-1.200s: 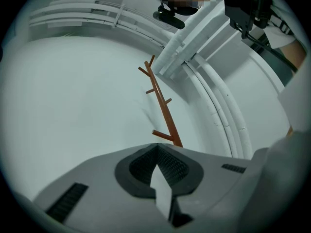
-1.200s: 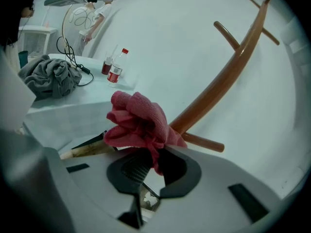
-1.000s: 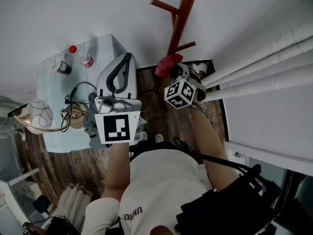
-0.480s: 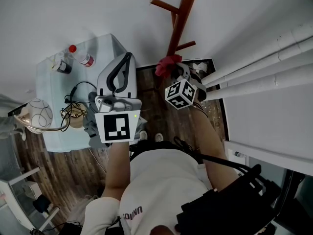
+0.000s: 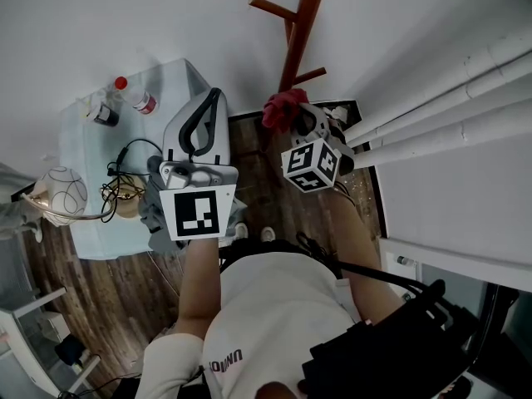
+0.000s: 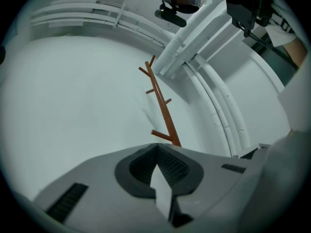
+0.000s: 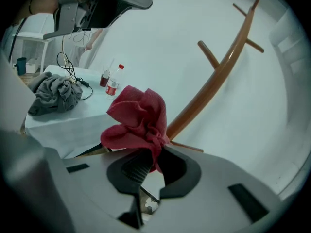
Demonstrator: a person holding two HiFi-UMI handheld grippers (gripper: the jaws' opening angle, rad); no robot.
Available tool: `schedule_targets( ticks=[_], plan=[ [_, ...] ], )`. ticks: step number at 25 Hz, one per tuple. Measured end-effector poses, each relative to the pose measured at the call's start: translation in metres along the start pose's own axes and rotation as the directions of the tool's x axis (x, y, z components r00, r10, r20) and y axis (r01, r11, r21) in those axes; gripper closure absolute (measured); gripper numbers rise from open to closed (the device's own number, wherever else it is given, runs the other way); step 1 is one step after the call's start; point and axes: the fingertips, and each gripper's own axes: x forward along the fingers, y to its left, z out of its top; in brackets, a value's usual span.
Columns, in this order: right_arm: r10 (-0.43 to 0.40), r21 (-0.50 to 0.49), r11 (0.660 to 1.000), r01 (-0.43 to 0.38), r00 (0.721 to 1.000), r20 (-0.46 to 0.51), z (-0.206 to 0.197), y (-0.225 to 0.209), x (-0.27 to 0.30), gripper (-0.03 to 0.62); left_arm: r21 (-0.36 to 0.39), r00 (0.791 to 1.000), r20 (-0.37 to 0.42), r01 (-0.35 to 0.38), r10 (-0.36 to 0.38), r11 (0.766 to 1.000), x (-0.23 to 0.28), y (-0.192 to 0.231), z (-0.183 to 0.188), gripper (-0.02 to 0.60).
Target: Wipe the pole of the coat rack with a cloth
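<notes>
Low beside the coat rack's pole (image 5: 301, 32), the right hand-held gripper (image 7: 153, 163), clamped on the red cloth (image 7: 137, 123), has shifted slightly, suggesting wiping is under way, while the left hand-held gripper (image 6: 158, 152) hangs closed and empty.

Bottle (image 5: 135, 96) and grey garment (image 7: 53, 95) on table (image 5: 87, 231).

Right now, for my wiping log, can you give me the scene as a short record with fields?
Right gripper: shut on cloth
Left gripper: shut, empty, apart from pole
Cloth: red, bunched beside the lower pole; contact unclear
Pole: brown, with pegs higher up
Table: holds bottle and grey rag
</notes>
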Motion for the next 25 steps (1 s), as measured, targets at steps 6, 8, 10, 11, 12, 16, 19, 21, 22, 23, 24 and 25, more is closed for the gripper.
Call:
schedule_targets(
  ticks=[6, 8, 10, 11, 12, 16, 19, 21, 22, 23, 24, 25],
  plan=[
    [-0.089, 0.069, 0.994, 0.084, 0.993, 0.076, 0.024, -0.027, -0.032, 0.546, -0.004, 1.000, 0.009, -0.004, 0.004, 1.000, -0.002, 0.001, 0.003, 0.569],
    [-0.132, 0.100, 0.988, 0.121, 0.985, 0.112, 0.034, -0.040, -0.048, 0.546, -0.005, 1.000, 0.015, -0.005, 0.005, 1.000, -0.004, 0.000, 0.006, 0.569],
    [-0.172, 0.134, 0.979, 0.153, 0.974, 0.148, 0.045, -0.052, -0.062, 0.546, -0.001, 1.000, 0.020, -0.003, 0.003, 1.000, -0.005, 0.000, 0.007, 0.569],
    [-0.191, 0.149, 0.975, 0.167, 0.968, 0.166, 0.050, -0.058, -0.069, 0.546, 0.001, 1.000, 0.021, -0.003, 0.003, 1.000, -0.005, 0.000, 0.008, 0.569],
    [-0.208, 0.162, 0.970, 0.179, 0.961, 0.182, 0.056, -0.063, -0.076, 0.546, 0.001, 1.000, 0.023, -0.002, 0.002, 1.000, -0.005, 0.000, 0.008, 0.569],
    [-0.273, 0.210, 0.951, 0.226, 0.932, 0.238, 0.073, -0.081, -0.103, 0.546, -0.001, 1.000, 0.031, 0.001, -0.001, 1.000, -0.006, -0.002, 0.011, 0.569],
    [-0.320, 0.242, 0.936, 0.255, 0.904, 0.282, 0.086, -0.092, -0.122, 0.546, 0.002, 0.999, 0.035, 0.001, -0.001, 1.000, -0.007, -0.002, 0.013, 0.569],
    [-0.344, 0.266, 0.926, 0.268, 0.889, 0.302, 0.092, -0.098, -0.132, 0.546, 0.000, 0.999, 0.036, 0.002, -0.002, 1.000, -0.008, -0.002, 0.013, 0.569],
    [-0.354, 0.276, 0.922, 0.273, 0.883, 0.309, 0.094, -0.100, -0.137, 0.546, -0.001, 0.999, 0.037, 0.002, -0.002, 1.000, -0.008, -0.002, 0.013, 0.569],
    [-0.363, 0.281, 0.918, 0.279, 0.876, 0.317, 0.097, -0.103, -0.142, 0.546, -0.002, 0.999, 0.037, 0.002, -0.002, 1.000, -0.008, -0.003, 0.013, 0.569],
    [-0.372, 0.277, 0.917, 0.288, 0.868, 0.328, 0.101, -0.105, -0.146, 0.546, -0.003, 0.999, 0.037, 0.003, -0.003, 1.000, -0.009, -0.003, 0.013, 0.569],
    [-0.378, 0.262, 0.918, 0.299, 0.859, 0.346, 0.105, -0.107, -0.150, 0.546, -0.003, 0.999, 0.038, 0.004, -0.003, 1.000, -0.009, -0.003, 0.014, 0.569]
  ],
)
